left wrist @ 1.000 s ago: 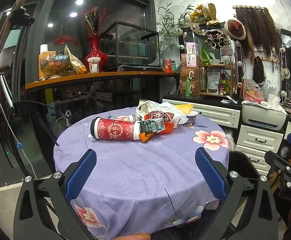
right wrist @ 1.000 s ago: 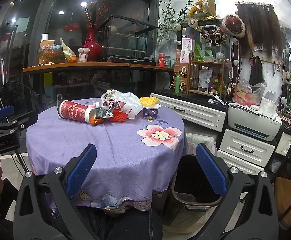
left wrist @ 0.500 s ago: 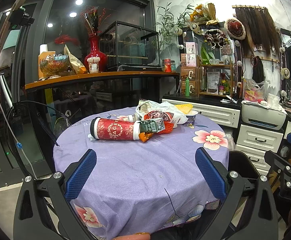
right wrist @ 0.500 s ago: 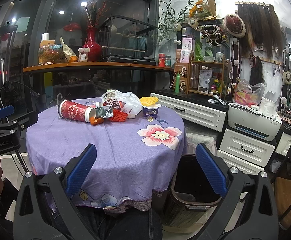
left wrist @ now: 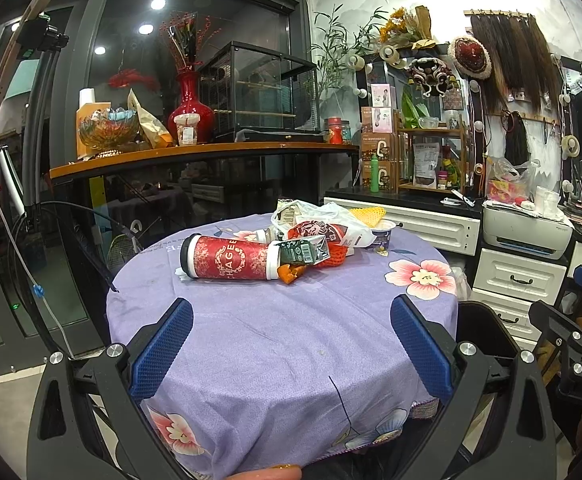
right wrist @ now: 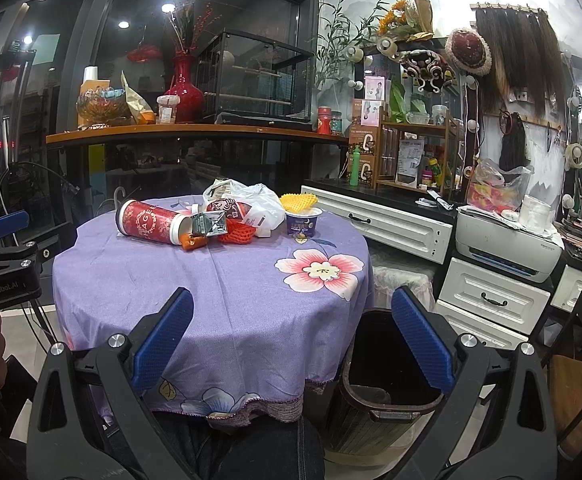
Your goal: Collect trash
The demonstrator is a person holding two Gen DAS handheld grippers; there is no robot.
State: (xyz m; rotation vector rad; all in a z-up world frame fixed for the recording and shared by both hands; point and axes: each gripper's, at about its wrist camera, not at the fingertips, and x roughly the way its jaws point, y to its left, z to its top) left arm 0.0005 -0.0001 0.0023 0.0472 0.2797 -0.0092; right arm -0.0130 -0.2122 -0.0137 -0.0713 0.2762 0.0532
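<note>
Trash is piled at the far side of a round table with a purple floral cloth (left wrist: 275, 344) (right wrist: 227, 292). A red cup (left wrist: 227, 257) (right wrist: 151, 222) lies on its side. Beside it are a dark drink carton (left wrist: 303, 250) (right wrist: 209, 224), red foam net (left wrist: 333, 256) (right wrist: 237, 234), orange peel (left wrist: 287, 272), a white plastic bag (left wrist: 323, 216) (right wrist: 259, 200) and a small tub (left wrist: 383, 234) (right wrist: 303, 220) under yellow foam net (right wrist: 298, 200). My left gripper (left wrist: 291, 340) is open, empty, short of the pile. My right gripper (right wrist: 291, 332) is open over the near table edge.
A dark waste bin (right wrist: 387, 384) stands on the floor at the table's right side. White drawers (right wrist: 491, 300) and a printer (right wrist: 507, 248) line the right wall. A wooden shelf (left wrist: 195, 152) with a red vase runs behind. A person's leg (right wrist: 251, 452) shows below.
</note>
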